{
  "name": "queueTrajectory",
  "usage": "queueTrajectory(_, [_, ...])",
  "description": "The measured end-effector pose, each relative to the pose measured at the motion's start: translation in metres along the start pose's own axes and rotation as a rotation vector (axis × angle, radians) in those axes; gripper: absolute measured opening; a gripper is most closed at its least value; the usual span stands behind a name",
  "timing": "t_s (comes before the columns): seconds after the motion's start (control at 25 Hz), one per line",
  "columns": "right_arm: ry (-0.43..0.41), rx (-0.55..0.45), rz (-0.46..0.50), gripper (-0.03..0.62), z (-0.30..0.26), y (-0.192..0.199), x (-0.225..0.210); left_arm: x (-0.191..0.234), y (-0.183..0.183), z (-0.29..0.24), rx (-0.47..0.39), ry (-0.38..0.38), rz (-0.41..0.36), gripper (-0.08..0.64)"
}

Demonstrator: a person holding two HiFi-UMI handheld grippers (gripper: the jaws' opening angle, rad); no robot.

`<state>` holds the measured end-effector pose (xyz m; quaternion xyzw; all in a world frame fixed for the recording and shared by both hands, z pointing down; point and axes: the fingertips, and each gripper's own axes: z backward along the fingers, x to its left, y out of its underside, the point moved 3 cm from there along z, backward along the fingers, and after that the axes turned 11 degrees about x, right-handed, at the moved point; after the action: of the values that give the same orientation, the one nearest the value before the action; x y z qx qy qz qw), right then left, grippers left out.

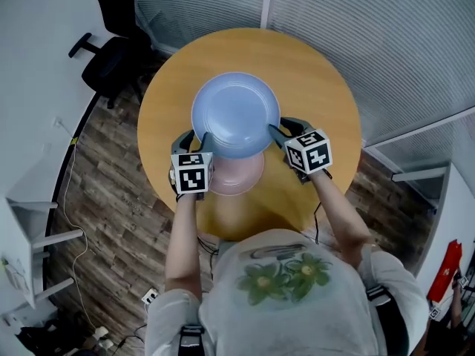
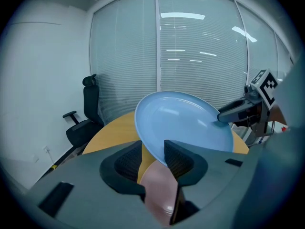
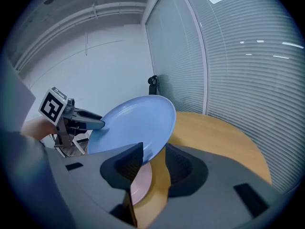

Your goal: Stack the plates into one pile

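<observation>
A large blue plate [image 1: 236,113] hangs above the round wooden table [image 1: 319,87], held at opposite rims by both grippers. My left gripper [image 1: 194,141] is shut on its near-left rim, and my right gripper [image 1: 286,130] is shut on its right rim. A smaller pink plate [image 1: 237,178] lies on the table beneath it, partly hidden. In the left gripper view the blue plate [image 2: 186,123] runs between my jaws [image 2: 153,156], with the pink plate [image 2: 162,190] below. In the right gripper view the blue plate [image 3: 133,123] enters my jaws [image 3: 153,159] above the pink plate [image 3: 141,182].
A black office chair [image 1: 111,58] stands beyond the table's far left. A glass wall with blinds [image 1: 386,43] runs along the far side and right. A white shelf unit [image 1: 30,221] and floor cables sit at the left, and a red object [image 1: 445,269] at the right.
</observation>
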<state>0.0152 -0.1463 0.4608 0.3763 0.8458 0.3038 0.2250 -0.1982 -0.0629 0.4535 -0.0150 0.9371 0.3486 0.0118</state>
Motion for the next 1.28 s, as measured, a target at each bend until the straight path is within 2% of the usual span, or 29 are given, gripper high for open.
queueTrajectory(0.2, [-0.029, 0.0, 0.026, 0.164, 0.014, 0.019, 0.031, -0.003, 0.033, 0.032, -0.002, -0.016, 0.036, 0.164])
queueTrajectory(0.36, [-0.048, 0.012, 0.033, 0.164, 0.015, 0.036, 0.049, -0.003, 0.057, 0.046, 0.01, -0.046, 0.021, 0.166])
queueTrajectory(0.56, [-0.067, 0.029, 0.028, 0.164, 0.016, 0.053, 0.064, -0.005, 0.079, 0.058, 0.024, -0.053, 0.038, 0.166])
queueTrajectory(0.96, [-0.08, 0.084, 0.043, 0.164, 0.005, 0.078, 0.07, -0.012, 0.113, 0.049, 0.09, -0.062, 0.078, 0.166])
queueTrajectory(1.28, [-0.087, 0.153, 0.026, 0.164, -0.03, 0.092, 0.072, 0.0, 0.133, 0.023, 0.165, -0.069, 0.067, 0.166])
